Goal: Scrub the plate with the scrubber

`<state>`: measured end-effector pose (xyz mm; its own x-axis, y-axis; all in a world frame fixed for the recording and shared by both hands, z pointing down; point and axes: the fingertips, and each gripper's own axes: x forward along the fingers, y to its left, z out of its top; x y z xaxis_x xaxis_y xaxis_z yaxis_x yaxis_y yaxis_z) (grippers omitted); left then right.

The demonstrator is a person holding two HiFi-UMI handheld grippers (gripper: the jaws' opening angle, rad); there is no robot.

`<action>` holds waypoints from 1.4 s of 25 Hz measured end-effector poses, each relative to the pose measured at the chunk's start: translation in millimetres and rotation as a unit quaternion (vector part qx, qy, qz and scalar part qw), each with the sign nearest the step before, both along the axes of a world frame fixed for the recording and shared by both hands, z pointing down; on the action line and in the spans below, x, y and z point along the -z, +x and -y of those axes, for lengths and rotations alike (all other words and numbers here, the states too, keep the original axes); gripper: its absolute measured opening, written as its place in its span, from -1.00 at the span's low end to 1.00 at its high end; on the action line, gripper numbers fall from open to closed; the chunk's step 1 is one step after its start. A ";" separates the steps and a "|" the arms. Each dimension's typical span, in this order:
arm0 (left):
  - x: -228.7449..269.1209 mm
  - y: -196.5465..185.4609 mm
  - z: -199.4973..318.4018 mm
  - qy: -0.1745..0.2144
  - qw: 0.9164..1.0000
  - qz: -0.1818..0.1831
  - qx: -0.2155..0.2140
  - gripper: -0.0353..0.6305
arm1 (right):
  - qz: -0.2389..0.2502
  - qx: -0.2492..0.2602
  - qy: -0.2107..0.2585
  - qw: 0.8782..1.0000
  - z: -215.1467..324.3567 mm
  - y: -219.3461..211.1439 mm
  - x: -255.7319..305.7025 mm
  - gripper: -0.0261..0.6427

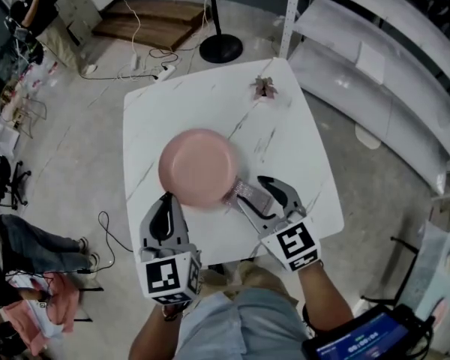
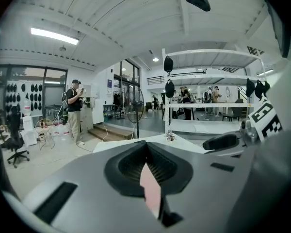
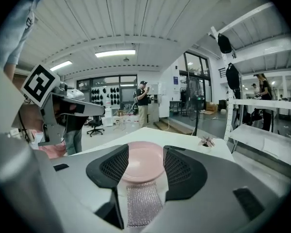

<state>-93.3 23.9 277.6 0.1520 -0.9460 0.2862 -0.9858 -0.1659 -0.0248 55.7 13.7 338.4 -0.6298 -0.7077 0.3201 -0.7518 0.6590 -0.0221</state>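
While the left claw (image 1: 167, 199) pinches the plate (image 1: 199, 167) by its rim, the right claw (image 1: 253, 193) — spread — straddles the scrubber (image 1: 243, 190).

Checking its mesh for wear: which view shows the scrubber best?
The right gripper view: the scrubber lies close in the foreground, mesh weave clear. Head view shows it small; left gripper view, not at all.

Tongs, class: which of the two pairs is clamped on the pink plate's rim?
The left tongs: shut on the near rim of the pink plate. The right tongs stand open instead, with the mesh scrubber lying between them.
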 end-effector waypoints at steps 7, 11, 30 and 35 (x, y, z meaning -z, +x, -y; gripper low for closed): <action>-28.9 -11.3 18.3 -0.028 0.999 -0.010 0.011 -0.88 | -0.028 0.031 -0.068 0.997 11.9 1.3 -50.0 -0.17; -53.9 -18.0 24.1 -0.057 0.998 -0.016 0.013 -0.88 | -0.068 0.064 -0.119 0.988 4.2 1.9 -97.1 -0.06; -99.5 -53.7 24.2 -0.107 0.993 -0.036 0.039 -0.88 | -0.136 0.110 -0.259 0.950 -15.1 -4.3 -169.2 0.12; -104.1 -46.5 29.7 -0.104 0.994 -0.034 0.032 -0.88 | -0.125 0.131 -0.264 0.947 -14.7 -7.7 -173.1 -0.08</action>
<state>-139.8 -5.9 381.7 0.1188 -0.8762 0.4670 -0.9928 -0.0974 0.0697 48.0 28.4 511.5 -0.6187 -0.2378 0.7488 -0.5898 0.7702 -0.2428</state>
